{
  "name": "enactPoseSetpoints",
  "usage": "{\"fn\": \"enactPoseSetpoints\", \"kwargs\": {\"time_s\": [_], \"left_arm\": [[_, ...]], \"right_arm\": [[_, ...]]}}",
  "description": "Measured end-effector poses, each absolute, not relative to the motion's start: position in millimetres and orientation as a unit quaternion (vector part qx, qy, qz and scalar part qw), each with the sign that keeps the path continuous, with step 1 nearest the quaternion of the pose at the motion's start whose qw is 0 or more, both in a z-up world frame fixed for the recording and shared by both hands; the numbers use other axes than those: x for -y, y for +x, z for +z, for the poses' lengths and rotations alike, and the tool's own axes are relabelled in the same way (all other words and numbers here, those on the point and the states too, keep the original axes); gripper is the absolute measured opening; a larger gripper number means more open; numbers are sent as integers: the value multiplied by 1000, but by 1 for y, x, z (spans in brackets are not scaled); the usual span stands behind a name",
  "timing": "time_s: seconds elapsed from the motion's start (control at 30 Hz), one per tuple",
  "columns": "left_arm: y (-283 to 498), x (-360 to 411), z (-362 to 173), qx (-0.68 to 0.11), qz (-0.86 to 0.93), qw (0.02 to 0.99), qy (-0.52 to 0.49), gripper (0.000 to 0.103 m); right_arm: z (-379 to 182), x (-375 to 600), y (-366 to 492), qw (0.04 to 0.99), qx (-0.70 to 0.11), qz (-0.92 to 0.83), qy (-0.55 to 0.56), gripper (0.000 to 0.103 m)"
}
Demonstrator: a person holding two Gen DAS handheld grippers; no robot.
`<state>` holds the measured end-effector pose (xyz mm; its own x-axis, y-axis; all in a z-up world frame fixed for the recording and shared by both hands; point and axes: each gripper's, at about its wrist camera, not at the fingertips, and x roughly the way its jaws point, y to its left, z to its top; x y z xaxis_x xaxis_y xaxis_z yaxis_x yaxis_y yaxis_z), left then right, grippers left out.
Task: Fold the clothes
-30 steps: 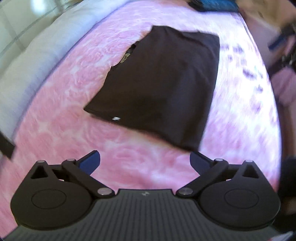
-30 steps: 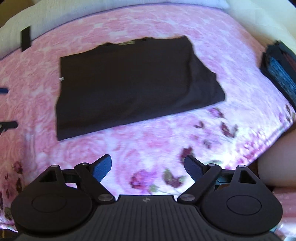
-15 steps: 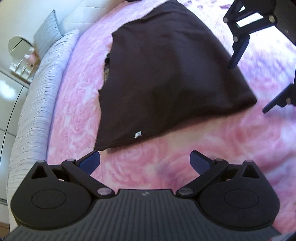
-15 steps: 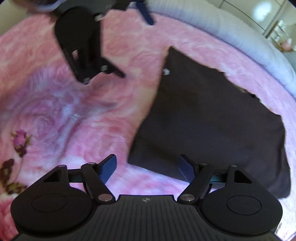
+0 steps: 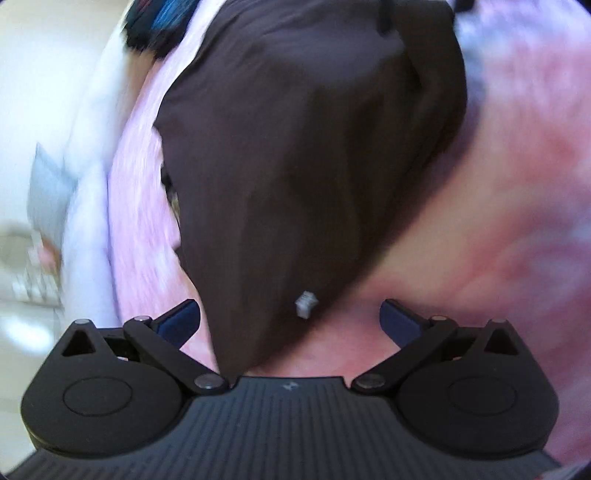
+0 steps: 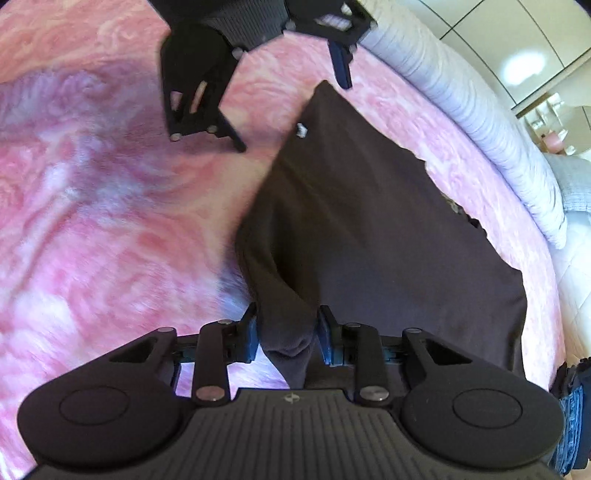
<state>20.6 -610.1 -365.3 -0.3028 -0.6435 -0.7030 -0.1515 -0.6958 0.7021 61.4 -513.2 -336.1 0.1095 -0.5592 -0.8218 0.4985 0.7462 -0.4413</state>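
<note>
Your work surface is a bed covered with a pink rose-patterned bedspread (image 6: pixel 92 206). A pale ribbed bolster (image 6: pixel 491 122) runs along its far right edge in the right wrist view, with white cupboard doors (image 6: pixel 535 44) behind it. A blue folded garment (image 5: pixel 162 18) lies at the far left in the left wrist view; it is blurred.

The dark brown shirt (image 6: pixel 376 221) lies on the bedspread between your two grippers. A small white tag (image 5: pixel 306 303) sits near its corner.

Your left gripper (image 5: pixel 290 317) is released, jaws spread wide. The tagged corner of the shirt lies between the blue pads (image 5: pixel 177 319), closer to the left pad; no pad touches it visibly.

Your right gripper (image 6: pixel 288 334) is clenched on a bunched fold at the opposite near edge of the shirt. The cloth rises in a ridge from the pads (image 6: pixel 252 334).

In the right wrist view, the left gripper (image 6: pixel 291 118) appears at the far end of the shirt, straddling the tagged corner.
</note>
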Motion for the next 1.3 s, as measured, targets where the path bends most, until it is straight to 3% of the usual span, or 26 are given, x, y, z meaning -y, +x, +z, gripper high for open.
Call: {"fn": "enactPoseSetpoints", "kwargs": {"time_s": [0.17, 0.23, 0.33, 0.4, 0.47, 0.73, 1.07, 1.3], "left_arm": [[15, 634, -369, 404, -725, 114, 546, 103], [12, 646, -369, 413, -722, 111, 544, 97], [5, 665, -369, 418, -717, 116, 546, 70], [0, 674, -369, 405, -716, 114, 557, 30], [-2, 676, -368, 392, -718, 106, 566, 12], [17, 647, -334, 370, -733, 110, 560, 7], [61, 576, -266, 327, -718, 57, 612, 7], [-5, 635, -203, 324, -714, 85, 614, 9]], "right_arm": [[-317, 520, 47, 759, -532, -375, 15, 17], [-307, 525, 42, 764, -517, -384, 33, 16], [-290, 530, 37, 770, -500, -395, 43, 16], [-283, 532, 36, 770, -496, -398, 45, 15], [-278, 533, 35, 769, -496, -400, 45, 15], [-268, 513, 32, 784, -510, -349, 50, 11], [-213, 447, 38, 836, -483, -235, 113, 12], [-158, 475, -10, 843, -416, -295, 171, 12]]}}
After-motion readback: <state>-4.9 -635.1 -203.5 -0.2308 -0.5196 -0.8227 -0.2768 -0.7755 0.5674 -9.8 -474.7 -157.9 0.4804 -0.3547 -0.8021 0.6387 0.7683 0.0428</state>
